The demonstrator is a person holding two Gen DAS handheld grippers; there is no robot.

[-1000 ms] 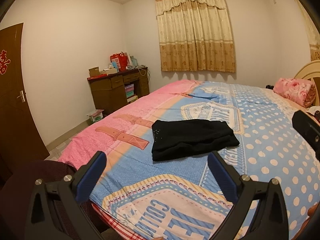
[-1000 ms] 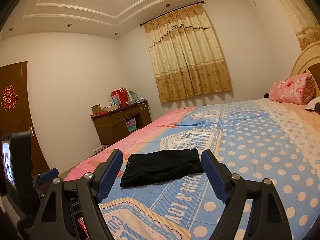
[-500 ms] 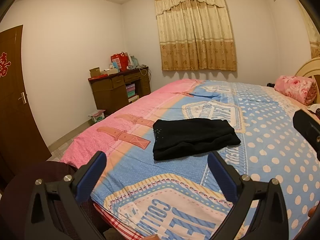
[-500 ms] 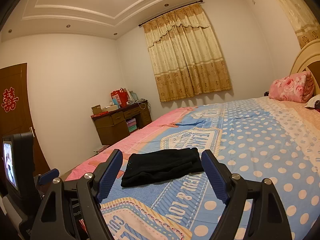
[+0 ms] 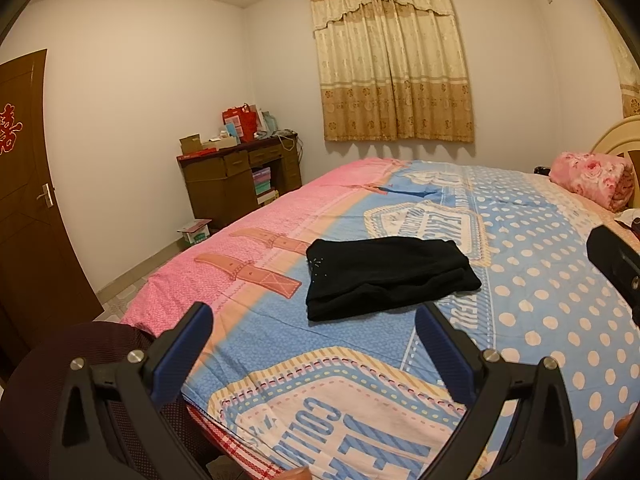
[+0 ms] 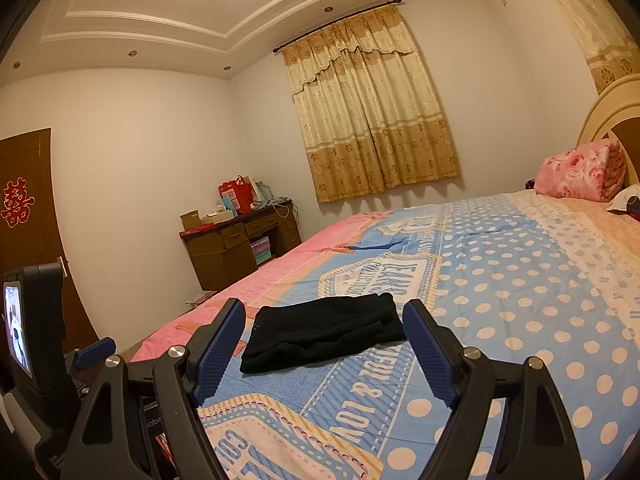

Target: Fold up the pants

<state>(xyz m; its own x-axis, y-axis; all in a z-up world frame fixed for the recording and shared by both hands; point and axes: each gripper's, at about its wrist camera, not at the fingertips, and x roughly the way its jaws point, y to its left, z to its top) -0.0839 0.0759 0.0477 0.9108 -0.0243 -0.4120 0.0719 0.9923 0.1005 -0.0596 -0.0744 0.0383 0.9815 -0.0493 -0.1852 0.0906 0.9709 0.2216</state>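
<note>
Grippers first, nearest of all: the left gripper (image 5: 314,330), black-framed with blue ribbed pads, hangs over the near edge of the bed with its jaws spread wide and nothing between them. The right gripper (image 6: 324,326), same build, sits just to its right, jaws equally wide apart, empty too. In the right wrist view the left unit's black body with a small lit screen (image 6: 18,326) shows at the near left.

Under both lies the blue, pink and cream patterned bedspread (image 5: 540,280), polka dots on the right side, big lettered badges down the middle. Down at the near left, a dark maroon mesh chair back (image 5: 60,352) pokes up beside the bed.

A little farther on, the folded black pants (image 5: 384,276) lie flat on the bedspread, a compact stack with layered edges, roughly mid-bed, clear of both grippers; neither touches the cloth.

Beyond that, on the far right, a rolled pink floral blanket (image 5: 590,178) rests near the cream headboard (image 6: 604,116). Far left, a dark brown wooden desk (image 5: 236,182) piled with boxes and a red bag stands against the white wall, and a brown door (image 5: 28,200) at the left. Farthest back, beige and gold patterned curtains (image 5: 390,60) hang closed.
</note>
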